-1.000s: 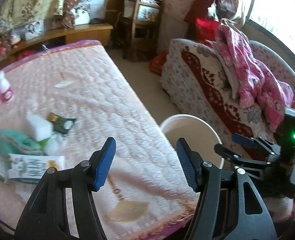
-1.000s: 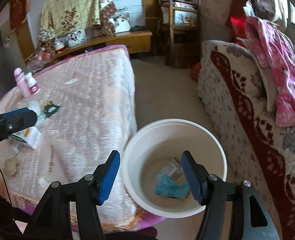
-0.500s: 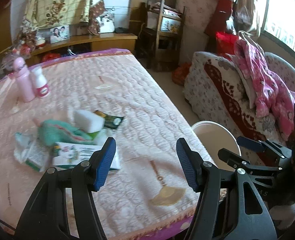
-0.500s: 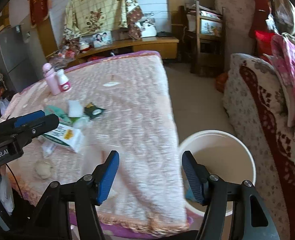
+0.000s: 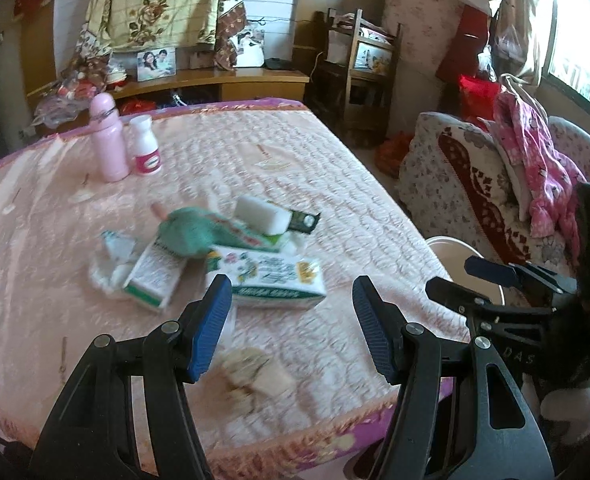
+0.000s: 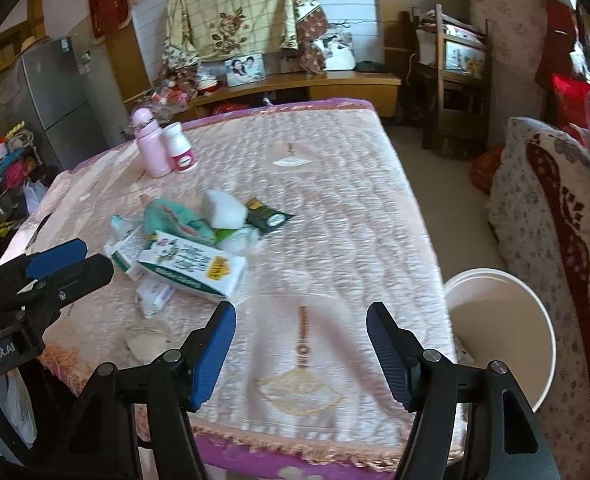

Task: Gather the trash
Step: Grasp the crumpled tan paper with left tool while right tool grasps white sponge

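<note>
Pink table (image 6: 355,208), two bottles (image 5: 109,144), one bucket (image 6: 503,340)

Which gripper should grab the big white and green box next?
Probably the left gripper. Its empty, open jaws sit just short of the white and green box. The right gripper, empty with jaws opening, hangs over bare cloth, nearer the bucket.

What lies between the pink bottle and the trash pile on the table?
Only bare quilted cloth, seen in both views, between pink bottle and trash pile.
</note>
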Available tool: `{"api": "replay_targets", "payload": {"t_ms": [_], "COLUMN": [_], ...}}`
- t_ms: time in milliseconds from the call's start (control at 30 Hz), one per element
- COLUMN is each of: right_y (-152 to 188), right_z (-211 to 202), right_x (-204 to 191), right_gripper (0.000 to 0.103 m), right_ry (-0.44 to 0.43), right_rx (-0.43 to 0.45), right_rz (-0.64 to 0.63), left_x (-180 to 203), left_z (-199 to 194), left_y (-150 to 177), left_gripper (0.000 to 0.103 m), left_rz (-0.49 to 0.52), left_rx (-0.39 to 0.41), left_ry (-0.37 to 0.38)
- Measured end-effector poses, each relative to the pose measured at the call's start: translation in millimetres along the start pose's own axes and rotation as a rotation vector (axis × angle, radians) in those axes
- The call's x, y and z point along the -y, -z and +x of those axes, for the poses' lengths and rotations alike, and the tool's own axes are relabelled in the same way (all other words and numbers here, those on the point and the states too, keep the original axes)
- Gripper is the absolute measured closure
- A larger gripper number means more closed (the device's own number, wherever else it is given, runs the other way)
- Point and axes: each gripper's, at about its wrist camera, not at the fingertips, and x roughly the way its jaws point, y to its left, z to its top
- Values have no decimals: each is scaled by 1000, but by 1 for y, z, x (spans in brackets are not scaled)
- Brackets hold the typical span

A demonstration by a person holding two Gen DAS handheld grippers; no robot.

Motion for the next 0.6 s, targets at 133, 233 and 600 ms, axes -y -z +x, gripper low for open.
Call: {"api": "replay_targets", "payload": {"t_ms": [133, 233, 600], "right_y": [0, 0, -2], "right_z": [3, 5, 25], "right_x": [-14, -20, -33], "right_gripper": [34, 32, 32], "right_ry": [-16, -29, -56], "right_rx": [-5, -9, -45], "right_rz": [-20, -29, -40], "left_x": [-22, -36, -46], "left_z": [-9, -12, 14], "left_y": [12, 23, 58], "left_gripper": [41, 41, 41], "left_rz": [-17, -28, -66], "left_rx": [-24, -58, -173], "left_ry": [8, 20, 74]}}
